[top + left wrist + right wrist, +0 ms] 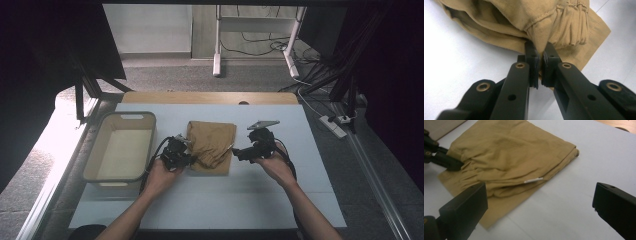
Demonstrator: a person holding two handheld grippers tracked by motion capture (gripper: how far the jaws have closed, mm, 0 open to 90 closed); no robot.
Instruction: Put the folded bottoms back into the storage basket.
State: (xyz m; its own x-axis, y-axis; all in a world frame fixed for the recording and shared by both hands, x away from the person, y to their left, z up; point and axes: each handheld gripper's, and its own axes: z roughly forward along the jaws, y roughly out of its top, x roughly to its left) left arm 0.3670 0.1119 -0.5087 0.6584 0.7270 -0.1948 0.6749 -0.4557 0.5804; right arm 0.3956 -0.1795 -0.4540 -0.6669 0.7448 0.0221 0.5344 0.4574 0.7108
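Folded tan garment [212, 145] sits centre of the high view on the pale table [280, 200], just right of the empty beige bin [121, 150].

Left tool [189, 160] is clenched on the garment: in the left gripper view the pads [534, 65] pinch a fold of cloth at the gathered elastic hem [571, 25], upper right of that frame. That's the garment's lower-left corner in the high view.

Right tool [236, 151] is released, jaws wide. It sits at the garment's right edge in the high view, nothing between the pads. The right gripper view looks across the cloth from lower right; a small white tag [533, 180] sticks out of the near fold mid-frame, and the left tool [441, 160] is at the upper left, on the far corner.

Step, as I read it: one corner secured, second grasp being lined up, likely to lift or refold, maybe to move it to the bin. Can't tell which.

Next move needs:
- right tool in over the near edge, around the tag
- take all layers of the fold, not just the top one
- close fully before any lift
- left grip holds firm meanwhile, otherwise the stack shears open
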